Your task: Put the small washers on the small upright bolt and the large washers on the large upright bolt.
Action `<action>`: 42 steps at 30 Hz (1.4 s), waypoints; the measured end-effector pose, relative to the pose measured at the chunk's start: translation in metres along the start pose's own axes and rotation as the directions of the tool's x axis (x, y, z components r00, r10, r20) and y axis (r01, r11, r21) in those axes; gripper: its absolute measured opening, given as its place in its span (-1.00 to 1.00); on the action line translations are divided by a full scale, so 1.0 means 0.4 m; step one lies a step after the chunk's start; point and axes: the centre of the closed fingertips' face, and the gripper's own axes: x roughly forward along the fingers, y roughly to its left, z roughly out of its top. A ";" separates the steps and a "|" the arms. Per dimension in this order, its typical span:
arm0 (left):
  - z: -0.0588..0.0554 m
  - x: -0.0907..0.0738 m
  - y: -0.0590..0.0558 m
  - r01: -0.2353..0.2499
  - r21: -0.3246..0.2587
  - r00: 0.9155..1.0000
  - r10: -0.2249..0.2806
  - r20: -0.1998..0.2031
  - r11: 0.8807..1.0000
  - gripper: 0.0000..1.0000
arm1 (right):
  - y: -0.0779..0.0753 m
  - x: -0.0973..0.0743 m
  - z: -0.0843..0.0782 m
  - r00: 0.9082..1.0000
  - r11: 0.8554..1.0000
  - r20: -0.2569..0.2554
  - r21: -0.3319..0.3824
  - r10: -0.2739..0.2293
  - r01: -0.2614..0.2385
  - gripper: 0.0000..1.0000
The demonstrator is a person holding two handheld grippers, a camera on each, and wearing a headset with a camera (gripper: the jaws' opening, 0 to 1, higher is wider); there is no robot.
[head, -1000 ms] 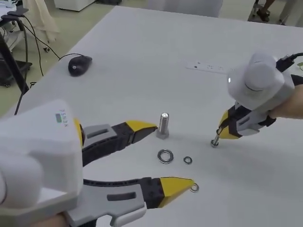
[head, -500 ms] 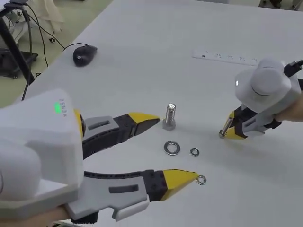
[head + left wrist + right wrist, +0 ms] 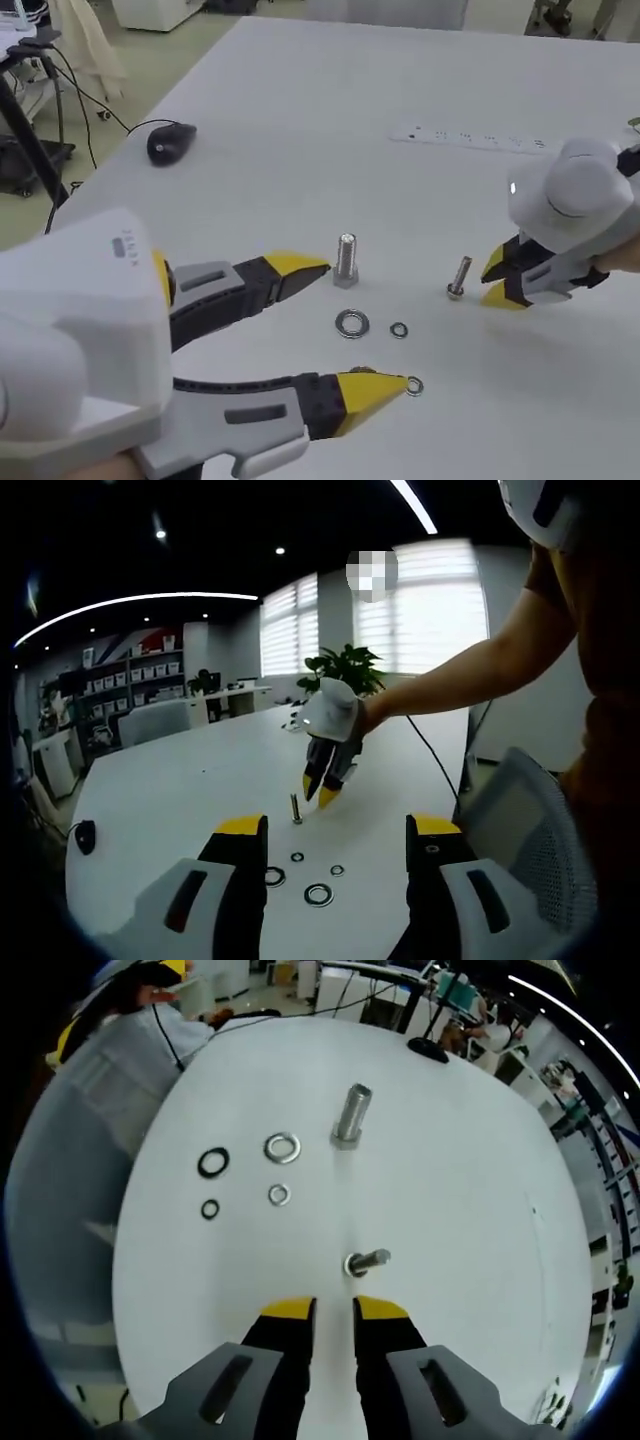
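The small bolt (image 3: pixel 459 277) is seen standing free and bare at 9 o'clock of the right gripper (image 3: pixel 497 283), jaws barely parted, empty. The left gripper (image 3: pixel 366 324) is held wide open over a large washer (image 3: pixel 351 324) and small washer (image 3: pixel 399 329). One brush, and that bolt could be toppled.
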 end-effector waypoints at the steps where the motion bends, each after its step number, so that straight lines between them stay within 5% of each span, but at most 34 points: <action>1: 0.003 0.000 -0.005 -0.002 0.008 1.000 0.002 0.000 1.000 0.10 | 0.006 -0.005 0.001 1.000 1.000 0.003 -0.001 -0.003 0.003 -0.69; 11: 0.016 -0.018 -0.064 0.012 0.036 1.000 -0.012 -0.001 0.999 0.09 | 0.084 -0.050 0.015 0.999 1.000 0.043 0.026 -0.015 0.014 -0.70; 18: 0.012 -0.034 -0.090 0.018 0.038 1.000 -0.018 0.006 0.999 0.10 | 0.147 -0.042 0.035 0.999 1.000 0.052 0.023 0.005 -0.006 -0.70; 26: 0.022 -0.053 -0.090 0.003 0.053 1.000 -0.004 0.023 0.999 0.10 | 0.214 -0.006 0.076 0.996 0.998 0.066 0.003 0.055 -0.055 -0.69; 42: 0.024 -0.076 -0.082 -0.037 0.058 0.999 0.035 0.040 0.998 0.10 | 0.245 0.073 0.146 0.989 0.988 0.037 -0.070 0.143 -0.140 -0.64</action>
